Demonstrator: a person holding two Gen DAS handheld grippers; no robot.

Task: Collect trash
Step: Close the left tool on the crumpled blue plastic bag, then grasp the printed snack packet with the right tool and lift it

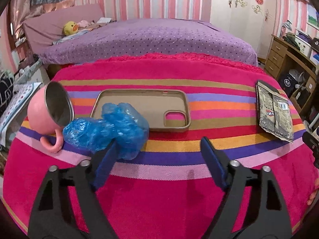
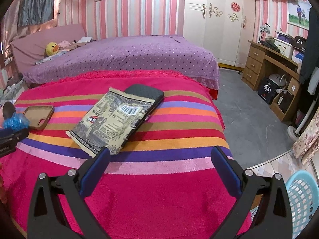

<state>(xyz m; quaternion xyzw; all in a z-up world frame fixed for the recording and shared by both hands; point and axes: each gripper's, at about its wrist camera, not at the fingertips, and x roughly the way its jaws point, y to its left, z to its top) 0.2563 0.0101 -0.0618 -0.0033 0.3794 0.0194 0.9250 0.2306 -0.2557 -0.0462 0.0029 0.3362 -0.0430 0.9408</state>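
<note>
Blue crumpled plastic (image 1: 107, 127) at the left gripper's (image 1: 157, 146) eleven o'clock and the wrapper (image 2: 108, 122) at the right gripper's (image 2: 159, 157) eleven both lie ungrabbed, jaws apart, basket (image 2: 303, 201) at four apparently awaiting them.

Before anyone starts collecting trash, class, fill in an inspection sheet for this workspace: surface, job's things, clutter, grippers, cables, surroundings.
Surface: striped pink blanket covers the table.
Job's things: crumpled blue plastic; snack wrapper; blue basket lower right.
Clutter: tipped pink mug touching the plastic; tan phone case; black wallet under the wrapper.
Grippers: left gripper and right gripper open, empty.
Cables: white cord under the desk.
Surroundings: purple bed, wardrobe.
</note>
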